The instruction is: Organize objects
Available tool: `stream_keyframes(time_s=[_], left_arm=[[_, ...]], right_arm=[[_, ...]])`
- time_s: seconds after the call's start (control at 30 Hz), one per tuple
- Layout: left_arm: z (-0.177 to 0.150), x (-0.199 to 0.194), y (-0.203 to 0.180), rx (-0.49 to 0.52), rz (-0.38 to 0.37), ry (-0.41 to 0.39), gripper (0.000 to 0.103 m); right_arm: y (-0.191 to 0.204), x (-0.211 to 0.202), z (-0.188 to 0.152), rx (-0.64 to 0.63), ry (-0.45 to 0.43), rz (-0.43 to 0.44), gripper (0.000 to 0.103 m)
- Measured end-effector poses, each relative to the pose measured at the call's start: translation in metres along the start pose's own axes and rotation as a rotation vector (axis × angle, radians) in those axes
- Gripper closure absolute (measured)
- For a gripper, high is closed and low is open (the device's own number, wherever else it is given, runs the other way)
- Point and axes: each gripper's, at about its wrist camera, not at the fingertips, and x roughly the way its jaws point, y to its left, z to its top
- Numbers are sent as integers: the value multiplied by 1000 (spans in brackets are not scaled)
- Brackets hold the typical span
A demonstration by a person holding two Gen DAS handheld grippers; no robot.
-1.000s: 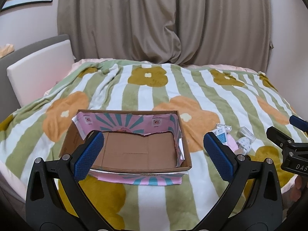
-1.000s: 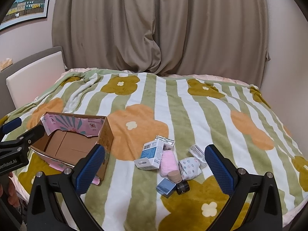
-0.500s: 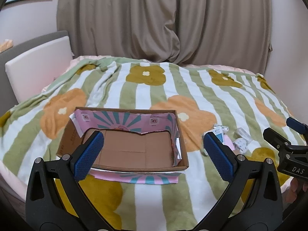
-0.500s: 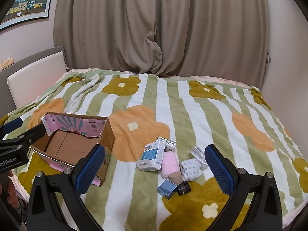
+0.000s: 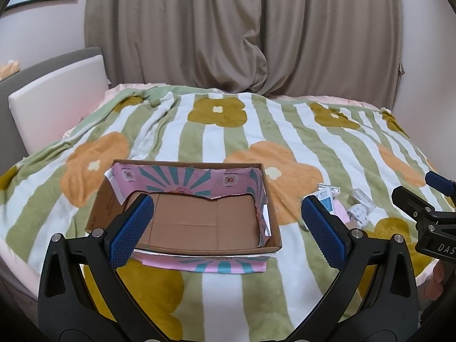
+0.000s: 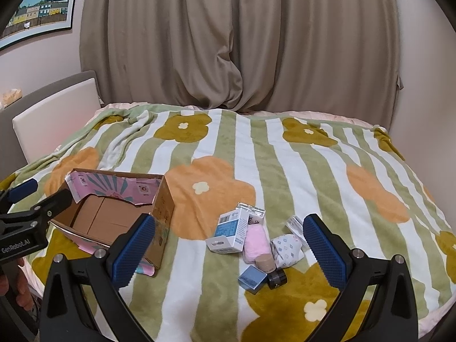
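Note:
An open cardboard box (image 5: 199,222) with a pink and teal lining lies on the bed; it also shows in the right wrist view (image 6: 114,219) and holds nothing I can see. My left gripper (image 5: 228,225) is open and empty above its near edge. To the right lies a small pile: a white and blue carton (image 6: 232,229), a pink fluffy item (image 6: 256,243), a patterned white pouch (image 6: 286,249), a tan cylinder (image 6: 265,262), a blue box (image 6: 252,279), a black jar (image 6: 277,278). My right gripper (image 6: 228,245) is open and empty, held above and short of the pile.
The bed carries a green and white striped blanket with flowers (image 6: 285,156). A padded headboard (image 5: 57,97) stands at the left and curtains (image 5: 242,28) hang behind. A clear wrapped item (image 6: 296,225) lies at the pile's right edge. The bed's near edge (image 6: 413,322) drops off below.
Both views have drawn back and risen slightly, so box and pile sit a little farther off. Nothing was picked up; both grippers stay open.

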Motion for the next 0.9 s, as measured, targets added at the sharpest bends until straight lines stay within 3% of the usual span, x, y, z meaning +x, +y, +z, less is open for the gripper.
stream_keyframes(time_s=[0.9], left_arm=[[11,-2,-16,19,-42,6,0]], right_arm=[[-2,0,6,-19,0,28,0]])
